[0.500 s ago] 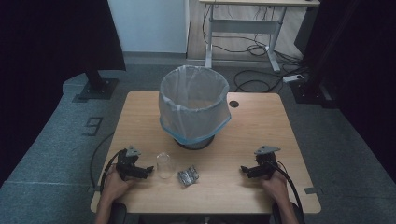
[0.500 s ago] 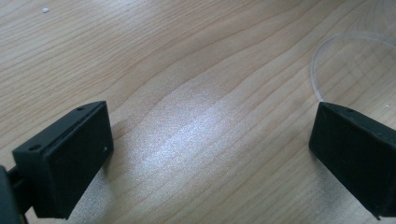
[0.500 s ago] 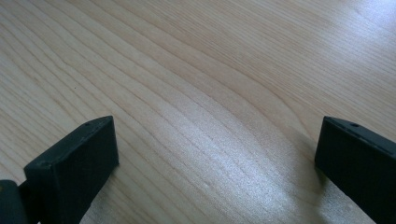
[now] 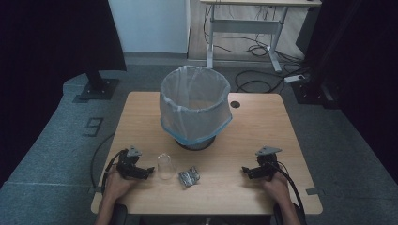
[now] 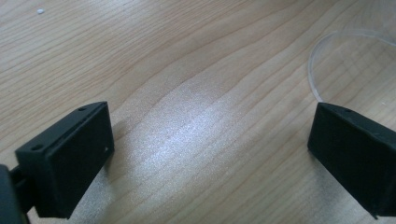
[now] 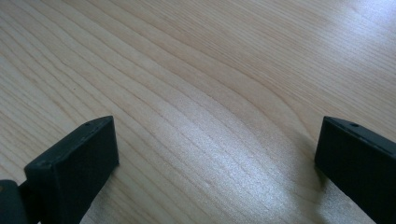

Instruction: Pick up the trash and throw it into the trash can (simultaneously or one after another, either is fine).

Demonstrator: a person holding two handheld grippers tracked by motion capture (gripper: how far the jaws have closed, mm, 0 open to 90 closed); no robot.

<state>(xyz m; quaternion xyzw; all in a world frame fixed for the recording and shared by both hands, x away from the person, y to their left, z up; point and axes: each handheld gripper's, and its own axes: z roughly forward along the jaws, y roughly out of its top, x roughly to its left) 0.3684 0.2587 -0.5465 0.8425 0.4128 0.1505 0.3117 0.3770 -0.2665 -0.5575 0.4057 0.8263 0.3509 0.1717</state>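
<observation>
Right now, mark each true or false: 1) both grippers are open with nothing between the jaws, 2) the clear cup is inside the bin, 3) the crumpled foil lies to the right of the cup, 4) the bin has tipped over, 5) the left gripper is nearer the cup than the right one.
1) True: the left gripper and the right gripper both stand open over bare table.
2) False: the clear cup stands on the table in front of the bin.
3) True: the crumpled foil lies just right of the cup.
4) False: the bin stands upright.
5) True.
</observation>
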